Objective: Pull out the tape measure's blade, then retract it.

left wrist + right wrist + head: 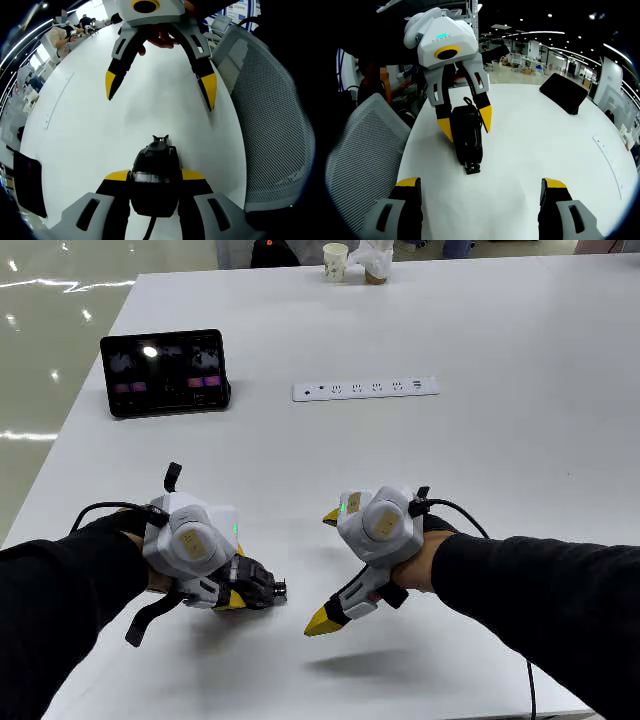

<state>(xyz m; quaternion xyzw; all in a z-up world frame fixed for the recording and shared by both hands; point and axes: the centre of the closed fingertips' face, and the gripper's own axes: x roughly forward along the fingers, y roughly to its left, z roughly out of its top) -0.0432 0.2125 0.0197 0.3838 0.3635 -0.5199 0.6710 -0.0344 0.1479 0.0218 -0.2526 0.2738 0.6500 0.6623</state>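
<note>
Left gripper (252,592) jaws pinching tape (155,172). Right gripper (481,183) jaws spread, facing tape, apart from it.

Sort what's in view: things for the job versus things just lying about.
Job: tape measure, left gripper shut on it, open right gripper.
Lying about: tablet, power strip, paper cup, mesh chair.

Left gripper (258,590) is held low, with its jaws closed against both sides of the tape measure (467,137). Right gripper (328,568) is pointed at the tape measure's hook end and kept apart from it, jaws spread wide. Left forearm (60,600) and right forearm (540,590), black-sleeved, are angled inward toward the tape measure.
</note>
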